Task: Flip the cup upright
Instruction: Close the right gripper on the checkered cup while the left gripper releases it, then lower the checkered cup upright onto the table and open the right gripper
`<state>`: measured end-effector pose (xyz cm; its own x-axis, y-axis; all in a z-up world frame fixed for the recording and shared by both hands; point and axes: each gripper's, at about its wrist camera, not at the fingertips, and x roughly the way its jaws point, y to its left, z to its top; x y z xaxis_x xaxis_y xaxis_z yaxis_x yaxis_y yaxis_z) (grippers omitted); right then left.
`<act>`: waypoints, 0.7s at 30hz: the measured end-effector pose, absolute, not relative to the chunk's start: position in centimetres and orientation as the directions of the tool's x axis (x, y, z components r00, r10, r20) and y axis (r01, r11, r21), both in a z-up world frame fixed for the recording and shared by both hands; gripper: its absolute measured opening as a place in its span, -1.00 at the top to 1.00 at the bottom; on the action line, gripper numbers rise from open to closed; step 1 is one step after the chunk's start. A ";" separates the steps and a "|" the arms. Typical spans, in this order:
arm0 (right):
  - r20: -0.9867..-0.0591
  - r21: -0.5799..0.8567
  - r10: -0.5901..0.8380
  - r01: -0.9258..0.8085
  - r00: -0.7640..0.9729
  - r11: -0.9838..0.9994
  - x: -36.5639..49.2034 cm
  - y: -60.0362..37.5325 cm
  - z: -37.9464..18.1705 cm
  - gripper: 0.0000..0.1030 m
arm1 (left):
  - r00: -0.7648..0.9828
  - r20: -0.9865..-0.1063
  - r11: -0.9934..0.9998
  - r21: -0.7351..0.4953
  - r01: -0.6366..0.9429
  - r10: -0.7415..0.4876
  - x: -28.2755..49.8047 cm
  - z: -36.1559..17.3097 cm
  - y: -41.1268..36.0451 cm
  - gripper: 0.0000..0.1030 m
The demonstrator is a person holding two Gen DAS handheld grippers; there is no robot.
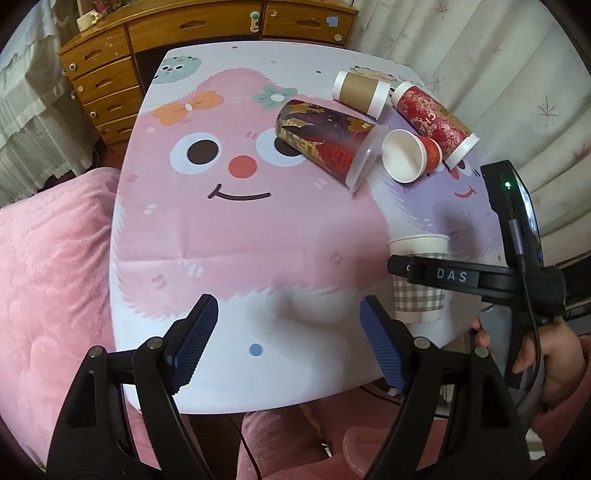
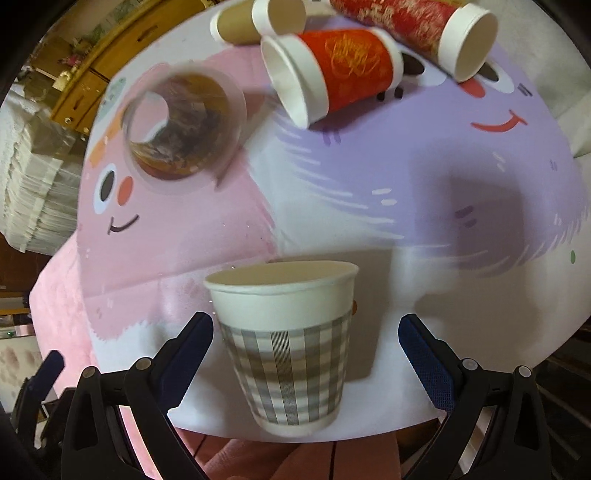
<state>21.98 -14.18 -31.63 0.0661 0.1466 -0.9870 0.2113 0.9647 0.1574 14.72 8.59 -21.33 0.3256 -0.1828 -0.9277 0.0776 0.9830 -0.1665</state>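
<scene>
A grey-checked paper cup (image 2: 286,347) stands upright near the table's front edge, between the open fingers of my right gripper (image 2: 306,354), which do not touch it. It also shows in the left wrist view (image 1: 419,280), partly hidden by the right gripper's body (image 1: 480,277). My left gripper (image 1: 290,343) is open and empty over the front edge. Several cups lie on their sides at the back: a small red cup (image 1: 412,155) (image 2: 332,74), a tall red patterned cup (image 1: 434,120) (image 2: 417,26), a brown-sleeved cup (image 1: 362,90) (image 2: 255,22) and a clear plastic cup (image 1: 325,138) (image 2: 181,125).
The table (image 1: 221,229) has a pink and purple cartoon cloth. A pink blanket (image 1: 48,277) lies to the left. A wooden drawer chest (image 1: 110,74) stands behind, and curtains (image 1: 498,74) hang at the right.
</scene>
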 end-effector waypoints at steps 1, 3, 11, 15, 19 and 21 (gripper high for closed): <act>-0.987 0.159 0.148 0.216 0.064 0.963 22.1 -14.1 -31.9 -0.92 | 0.324 -0.928 0.983 -0.167 0.078 -0.184 14.7 -21.3 8.8 -0.50; -0.987 0.160 0.151 0.221 0.058 0.962 22.4 -14.1 -32.4 -0.87 | 0.320 -0.929 0.983 -0.167 0.078 -0.184 14.6 -21.3 9.3 -0.50; -0.990 0.140 0.130 0.211 0.059 0.967 22.6 -13.5 -33.3 -0.37 | 0.310 -0.934 0.984 -0.158 0.088 -0.178 15.0 -21.3 10.4 -0.50; -0.988 0.143 0.124 0.219 0.097 0.965 22.2 -13.3 -32.8 -0.27 | 0.306 -0.934 0.981 -0.159 0.107 -0.185 15.2 -21.2 10.5 -0.50; -0.975 0.151 0.102 0.250 0.199 0.956 21.2 -13.9 -31.6 -0.24 | 0.306 -0.934 0.979 -0.147 0.140 -0.184 15.2 -21.2 10.1 -0.50; -0.960 0.146 0.073 0.263 0.270 0.954 20.5 -14.3 -30.9 -0.23 | 0.307 -0.934 0.978 -0.142 0.156 -0.184 15.1 -21.1 10.0 -0.50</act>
<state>20.52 -14.26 -30.87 0.2699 0.0725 -0.9602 0.2630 0.9537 0.1460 15.15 9.99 -21.09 0.3068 -0.1841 -0.9338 0.1559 0.9776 -0.1415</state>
